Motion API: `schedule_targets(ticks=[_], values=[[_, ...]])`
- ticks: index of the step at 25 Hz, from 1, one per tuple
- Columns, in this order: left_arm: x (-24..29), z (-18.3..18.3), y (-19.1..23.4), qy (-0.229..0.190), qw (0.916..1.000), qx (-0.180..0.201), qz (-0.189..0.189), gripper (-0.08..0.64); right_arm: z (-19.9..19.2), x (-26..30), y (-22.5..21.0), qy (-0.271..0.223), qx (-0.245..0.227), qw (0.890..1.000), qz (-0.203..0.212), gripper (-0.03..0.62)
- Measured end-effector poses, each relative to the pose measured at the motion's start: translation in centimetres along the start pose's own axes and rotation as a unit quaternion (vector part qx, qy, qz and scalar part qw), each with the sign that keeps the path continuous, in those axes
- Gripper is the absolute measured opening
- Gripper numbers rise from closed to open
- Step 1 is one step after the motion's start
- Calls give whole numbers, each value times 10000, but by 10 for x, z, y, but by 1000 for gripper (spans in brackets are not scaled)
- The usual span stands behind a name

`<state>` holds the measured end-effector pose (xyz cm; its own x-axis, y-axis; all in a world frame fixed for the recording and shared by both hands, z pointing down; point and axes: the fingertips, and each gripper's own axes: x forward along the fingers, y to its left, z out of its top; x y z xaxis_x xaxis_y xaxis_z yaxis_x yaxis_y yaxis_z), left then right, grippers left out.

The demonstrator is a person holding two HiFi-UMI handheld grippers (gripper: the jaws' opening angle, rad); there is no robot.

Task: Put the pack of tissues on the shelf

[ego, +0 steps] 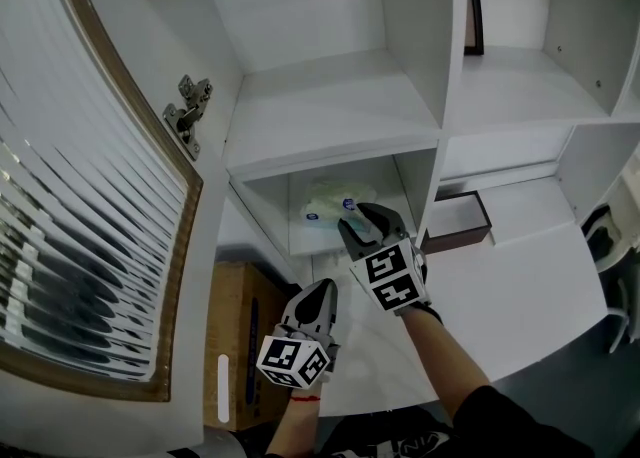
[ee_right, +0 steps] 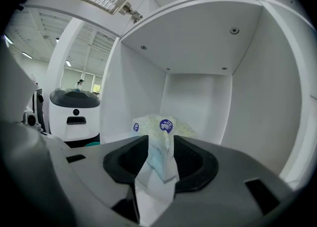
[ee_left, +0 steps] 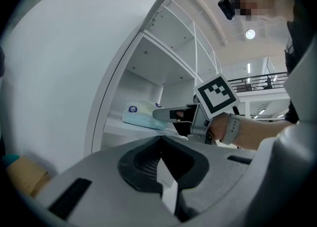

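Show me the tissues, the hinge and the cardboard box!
pack of tissues point(ego: 322, 208): head view, its middle.
hinge point(ego: 188, 112): head view, metal middle.
cardboard box point(ego: 245, 316): head view, brown surface.

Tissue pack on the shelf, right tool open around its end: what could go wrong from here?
1. The end of the tissue pack sits between the jaws of the open right tool; a crooked pull-back could snag it and drag it out.
2. The pack lies near the front edge of the shelf, so a small tug might tip it off.
3. The compartment is narrow; the tool could knock the side wall on leaving.
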<state>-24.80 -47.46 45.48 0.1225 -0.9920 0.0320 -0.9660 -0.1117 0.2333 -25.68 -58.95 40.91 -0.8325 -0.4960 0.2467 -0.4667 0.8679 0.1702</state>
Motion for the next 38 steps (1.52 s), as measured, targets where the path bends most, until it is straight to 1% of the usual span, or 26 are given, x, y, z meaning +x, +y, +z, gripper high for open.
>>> schedule_targets(ticks=[6, 18, 19, 23, 26, 29, 33, 35, 38], values=[[0, -2, -3, 24, 10000, -21, -16, 5, 2, -11, -5, -174, 112, 9997, -89, 152], [8, -4, -14, 23, 9997, -39, -235, 5, -18, -37, -7, -51, 313, 9993, -208, 149], [8, -4, -16, 25, 9997, -46, -250, 5, -19, -40, -6, -45, 334, 9992, -201, 143], [11, -2, -23, 4, 9995, -38, -326, 5, -25, -54, -3, -46, 378, 9991, -176, 56], [12, -1, -27, -8, 9992, -14, -394, 5, -30, -62, -1, -30, 453, 9988, -157, 14], [10, -1, -30, 0, 9990, 6, -443, 5, -33, -69, 1, -48, 564, 9983, -97, 5], [8, -2, -33, 6, 9988, 7, -482, 5, -38, -79, 11, -42, 771, 9970, 111, 3], [6, -1, -35, 9, 9987, 27, -500, 5, -42, -85, 18, 1, 773, 9968, 188, 3], [2, -1, -39, 14, 9985, 230, -500, 5, -45, -95, 28, 40, 754, 9968, 263, 3]])
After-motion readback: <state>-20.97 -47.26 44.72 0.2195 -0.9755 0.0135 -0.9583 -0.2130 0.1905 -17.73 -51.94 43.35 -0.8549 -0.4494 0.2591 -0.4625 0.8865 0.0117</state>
